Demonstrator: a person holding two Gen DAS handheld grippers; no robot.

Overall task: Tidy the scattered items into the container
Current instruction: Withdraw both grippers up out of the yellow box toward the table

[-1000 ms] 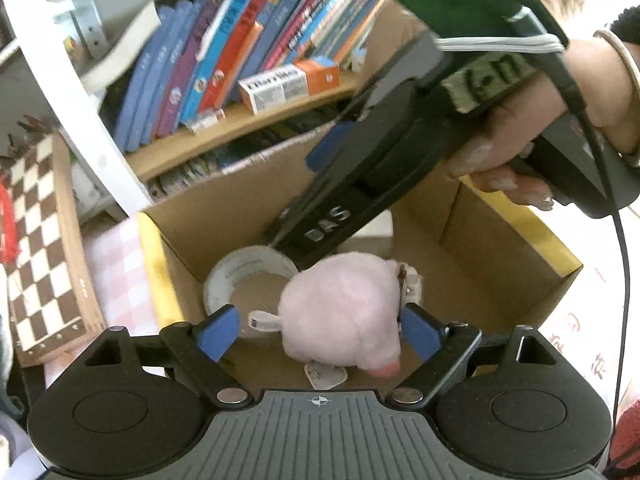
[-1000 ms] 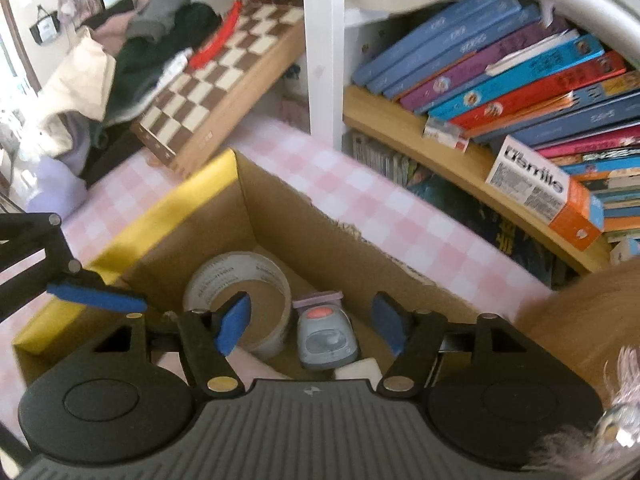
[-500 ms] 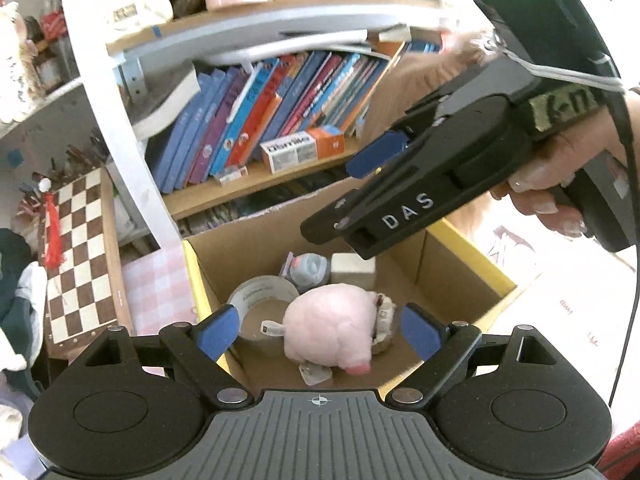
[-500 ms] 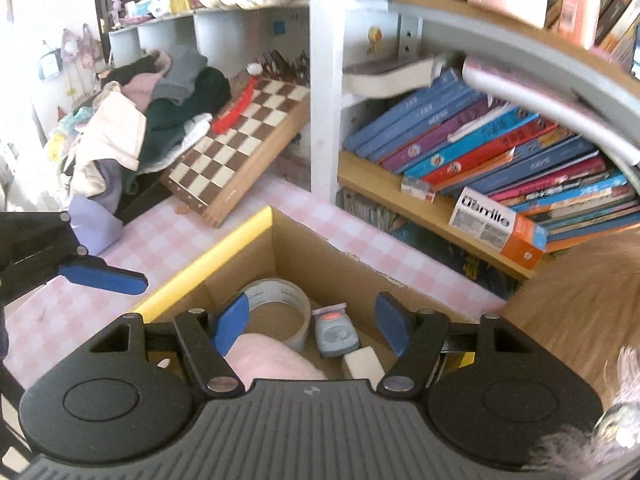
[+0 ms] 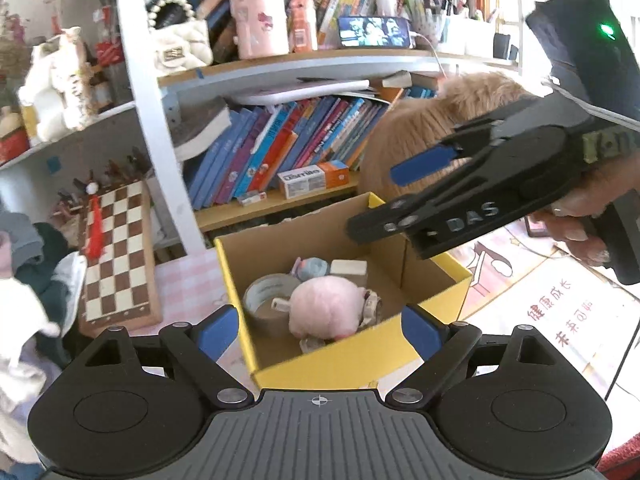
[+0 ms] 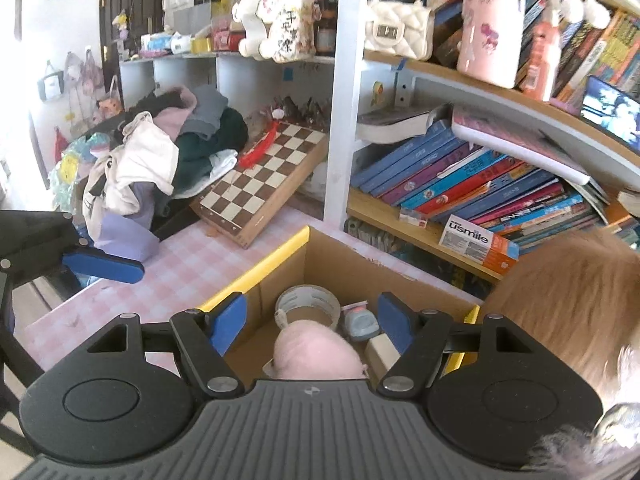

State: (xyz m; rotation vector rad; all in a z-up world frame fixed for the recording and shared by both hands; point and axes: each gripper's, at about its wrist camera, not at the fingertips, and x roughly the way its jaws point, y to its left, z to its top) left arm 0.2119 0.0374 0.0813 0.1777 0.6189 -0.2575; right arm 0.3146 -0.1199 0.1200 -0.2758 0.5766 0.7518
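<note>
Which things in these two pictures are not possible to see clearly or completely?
- Small white item under the pink plush toy: left wrist view, mostly covered by the plush.
- Box floor and near wall: right wrist view, hidden behind the right gripper body.
- Writing on the tape roll: both views, too small.
- Grey-blue gadget: its kind is unclear.

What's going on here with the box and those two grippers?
A person holds a gripper in each hand above a yellow-edged cardboard box. Both the left gripper and right gripper are open and empty. Inside the box lie a pink plush toy, a tape roll, a small blue gadget and a white block.
</note>
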